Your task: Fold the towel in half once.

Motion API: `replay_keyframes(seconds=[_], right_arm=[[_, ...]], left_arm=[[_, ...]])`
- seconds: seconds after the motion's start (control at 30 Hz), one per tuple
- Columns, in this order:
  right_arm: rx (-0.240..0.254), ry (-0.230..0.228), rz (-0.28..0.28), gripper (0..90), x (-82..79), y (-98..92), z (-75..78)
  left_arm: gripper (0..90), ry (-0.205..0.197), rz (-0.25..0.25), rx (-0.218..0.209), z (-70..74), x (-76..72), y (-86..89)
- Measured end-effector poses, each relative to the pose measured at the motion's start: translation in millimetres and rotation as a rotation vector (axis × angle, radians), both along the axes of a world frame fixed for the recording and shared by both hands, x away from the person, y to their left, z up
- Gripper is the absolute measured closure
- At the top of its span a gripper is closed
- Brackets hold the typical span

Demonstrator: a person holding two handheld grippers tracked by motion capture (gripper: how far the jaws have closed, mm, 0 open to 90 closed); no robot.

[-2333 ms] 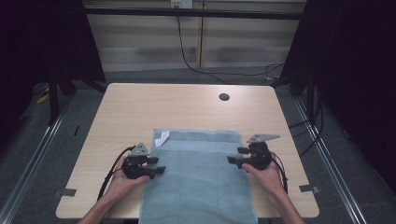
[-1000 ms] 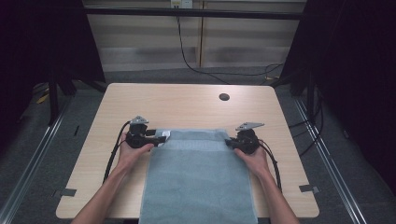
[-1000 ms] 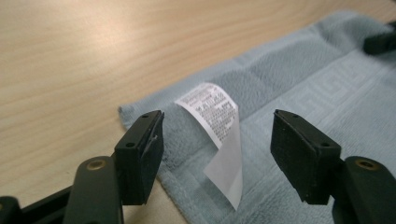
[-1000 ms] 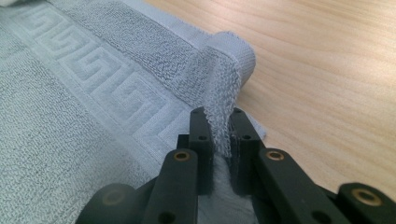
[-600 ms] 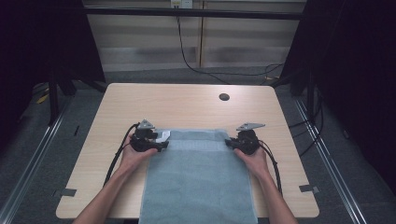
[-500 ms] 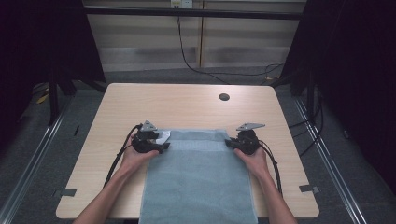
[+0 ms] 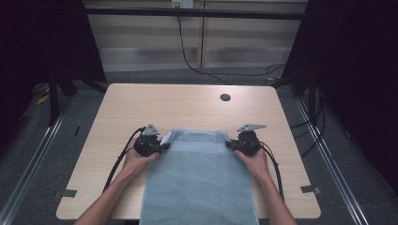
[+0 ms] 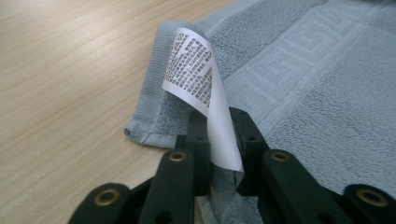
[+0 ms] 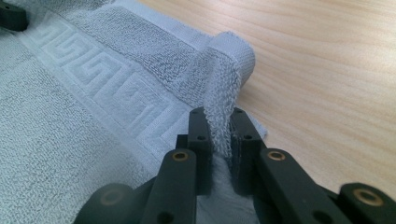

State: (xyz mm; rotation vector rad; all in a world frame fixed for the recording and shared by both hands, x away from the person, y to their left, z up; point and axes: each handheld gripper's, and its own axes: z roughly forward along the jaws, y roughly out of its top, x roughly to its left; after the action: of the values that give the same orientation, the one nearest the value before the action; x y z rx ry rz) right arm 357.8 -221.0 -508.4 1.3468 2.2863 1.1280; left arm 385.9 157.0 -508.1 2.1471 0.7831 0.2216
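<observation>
Left gripper view: left gripper (image 8: 219, 140) just closed, pinching towel (image 8: 299, 93) corner.

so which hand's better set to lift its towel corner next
The right. Its claw is shut squarely on a fold of the towel at its far corner. The left claw has just closed, mostly on the white care label, with some towel edge, so its hold looks less sure.

Towel (image 7: 199, 183) lies on surface (image 7: 141, 108), near-centre, its near end overhanging the surface's near edge. Left tool (image 7: 162, 146) at towel's far-left corner, w/ label (image 8: 198, 70) standing up from that corner. Right tool (image 7: 231, 145) at towel's far-right corner. Hole (image 7: 225, 97) in surface beyond towel, twd far-right.
</observation>
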Motion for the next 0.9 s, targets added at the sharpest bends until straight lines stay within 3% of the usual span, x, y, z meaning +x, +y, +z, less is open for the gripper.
replay_keyframes(seconds=[0.2, 0.27, 0.37, 0.73, 0.9], right_arm=[[0.009, 0.001, 0.003, 81.8, -1.2, -2.9, 3.6], [0.016, -0.001, 0.001, 81.9, -2.3, -3.9, 6.8], [0.033, -0.01, 0.005, 82.3, -4.8, -4.3, 12.5], [0.157, -0.093, 0.022, 82.8, -10.4, -10.4, 46.2], [0.181, -0.11, 0.028, 82.9, -6.3, -9.6, 57.5]], left_arm=[[82.6, 0.06, 0.005, -0.076, -1.1, 3.6, 5.7], [82.7, 0.069, 0.006, -0.083, -0.1, 2.4, 7.6], [82.7, 0.066, -0.006, -0.095, 6.6, -3.5, 10.6], [82.7, 0.036, 0.002, -0.256, 39.1, -4.9, 29.7], [82.6, 0.011, -0.007, -0.257, 49.4, -5.9, 31.1]])
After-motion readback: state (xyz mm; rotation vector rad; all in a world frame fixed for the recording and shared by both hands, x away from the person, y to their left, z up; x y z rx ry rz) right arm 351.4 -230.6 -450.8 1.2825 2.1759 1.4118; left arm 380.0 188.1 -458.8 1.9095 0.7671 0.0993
